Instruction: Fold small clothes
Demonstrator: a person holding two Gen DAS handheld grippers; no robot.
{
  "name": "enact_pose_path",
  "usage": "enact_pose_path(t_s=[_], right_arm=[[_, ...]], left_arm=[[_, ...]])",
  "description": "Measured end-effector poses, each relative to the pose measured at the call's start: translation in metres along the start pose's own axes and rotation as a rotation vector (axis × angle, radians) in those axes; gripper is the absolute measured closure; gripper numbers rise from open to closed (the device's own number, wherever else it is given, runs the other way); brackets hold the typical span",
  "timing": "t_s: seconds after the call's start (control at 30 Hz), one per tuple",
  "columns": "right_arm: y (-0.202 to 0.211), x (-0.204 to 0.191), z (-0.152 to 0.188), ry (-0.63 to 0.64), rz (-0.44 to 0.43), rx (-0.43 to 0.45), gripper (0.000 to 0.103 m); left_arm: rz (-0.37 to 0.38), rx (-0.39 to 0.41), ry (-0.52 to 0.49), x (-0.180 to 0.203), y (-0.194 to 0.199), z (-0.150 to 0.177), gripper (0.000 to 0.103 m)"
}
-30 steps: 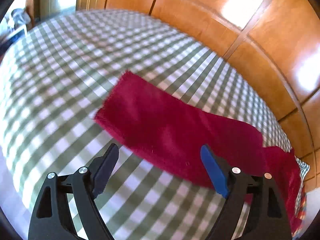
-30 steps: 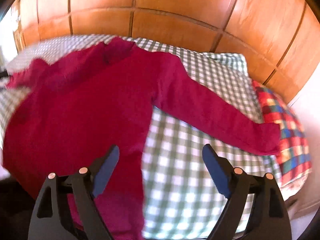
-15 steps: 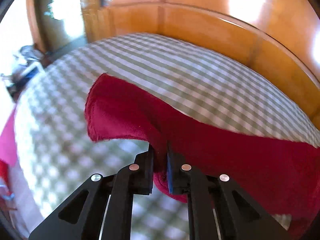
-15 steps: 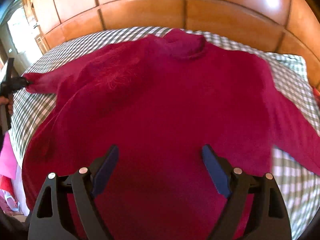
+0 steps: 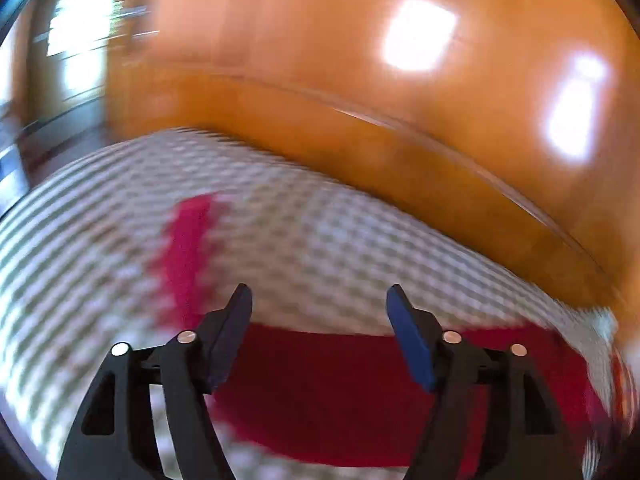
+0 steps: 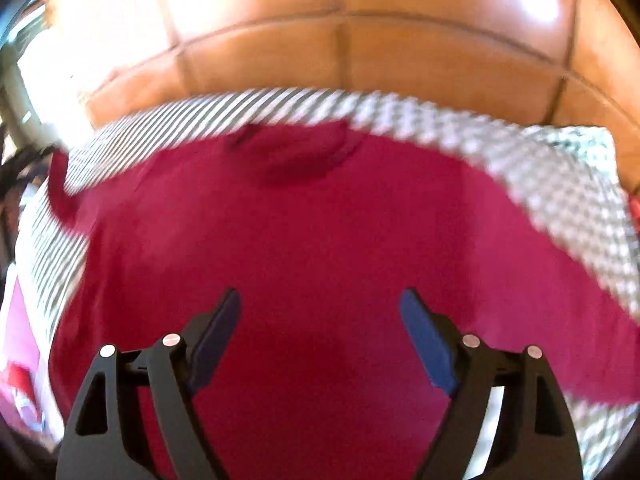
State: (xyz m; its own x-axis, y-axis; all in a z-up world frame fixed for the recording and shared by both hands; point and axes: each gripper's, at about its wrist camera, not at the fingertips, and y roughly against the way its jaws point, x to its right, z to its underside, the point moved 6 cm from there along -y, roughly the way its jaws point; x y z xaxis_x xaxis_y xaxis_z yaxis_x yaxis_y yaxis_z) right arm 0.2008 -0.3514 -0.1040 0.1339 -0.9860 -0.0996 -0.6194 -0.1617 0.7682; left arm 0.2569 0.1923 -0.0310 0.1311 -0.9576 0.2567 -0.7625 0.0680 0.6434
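Left gripper point(image 5: 318, 296): jaws spread wide, having just been opening, nothing between the pads. It tilts downward over the bed point(image 5: 360, 240). No readable writing, brand or label in either view; both frames are motion-blurred.

Below and just past its fingertips point(image 5: 408, 336), the red sweater's point(image 5: 332, 388) sleeve lies as a dark band across the checked bedcover; its cuff end bends up at the left and looks smeared by blur. Whether the cuff lies flat cannot be told.

Right gripper point(image 6: 320, 300): jaws apart, having just been closing a little, still wide, pads gripping nothing. It points down over the sweater point(image 6: 320, 240) body.

The sweater lies spread front-up on the green-and-white checked bedcover point(image 6: 560, 184), collar toward the wooden headboard point(image 6: 360, 60), one sleeve running off to the right, the other to the left edge. The fabric is plain deep red, with the neckline darker. A pink item point(image 6: 16, 336) shows at the left rim.
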Motion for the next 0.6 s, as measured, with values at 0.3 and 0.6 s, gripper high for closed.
enact_pose_path(t_s=[0.3, 0.6], right_arm=[[-0.068, 0.066, -0.079, 0.016, 0.095, -0.086, 0.024], [-0.132, 0.060, -0.084, 0.162, 0.077, -0.206, 0.033]], left_arm=[[0.276, -0.287, -0.403, 0.176, -0.099, 0.060, 0.045], [0.258, -0.400, -0.551, 0.202, -0.166, 0.086, 0.070]])
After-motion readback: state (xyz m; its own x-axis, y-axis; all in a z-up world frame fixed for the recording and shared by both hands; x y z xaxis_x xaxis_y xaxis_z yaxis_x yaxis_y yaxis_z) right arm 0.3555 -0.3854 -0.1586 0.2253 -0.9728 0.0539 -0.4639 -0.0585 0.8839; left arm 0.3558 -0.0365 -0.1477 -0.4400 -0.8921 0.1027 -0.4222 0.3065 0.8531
